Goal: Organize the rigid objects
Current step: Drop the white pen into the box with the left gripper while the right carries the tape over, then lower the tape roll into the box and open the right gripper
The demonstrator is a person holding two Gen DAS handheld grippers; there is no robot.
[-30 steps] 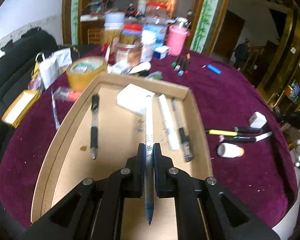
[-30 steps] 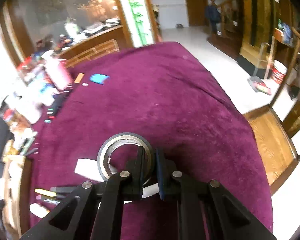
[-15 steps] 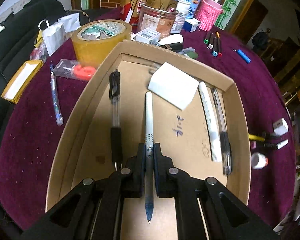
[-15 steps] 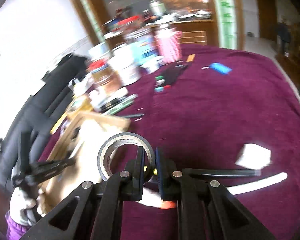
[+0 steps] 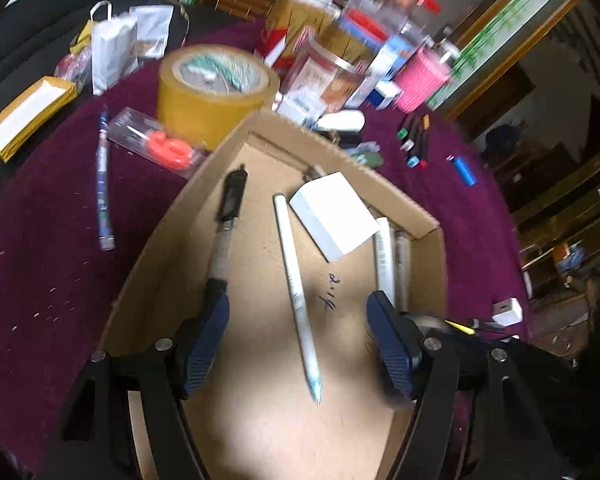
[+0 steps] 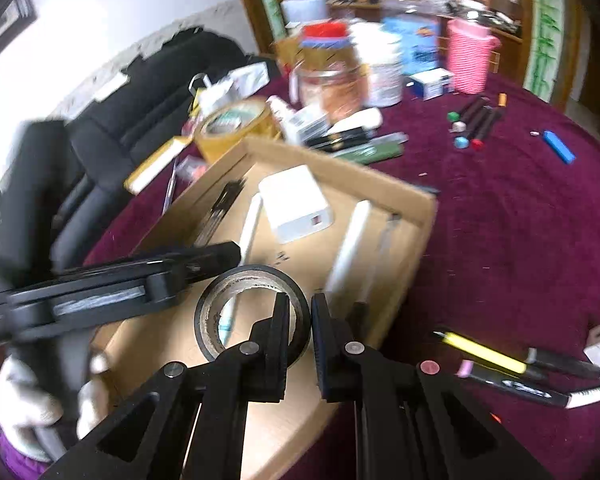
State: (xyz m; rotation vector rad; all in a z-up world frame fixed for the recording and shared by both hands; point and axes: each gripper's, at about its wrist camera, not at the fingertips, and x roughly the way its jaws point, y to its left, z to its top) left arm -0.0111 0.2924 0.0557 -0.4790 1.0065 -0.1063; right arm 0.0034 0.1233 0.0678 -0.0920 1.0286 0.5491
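Left claw point(image 5: 296, 340) opening over white pen point(image 5: 296, 292), its print unreadable; right claw point(image 6: 300, 320) grips black tape roll point(image 6: 236, 292).

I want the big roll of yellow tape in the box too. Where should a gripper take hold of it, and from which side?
The yellow tape roll lies flat on the purple cloth beside the cardboard box, its hole facing up. It is probably best gripped from above, one finger down inside the hole and one outside, pinching the wall. Its side away from the box looks clearest; the clear packet crowds another side.
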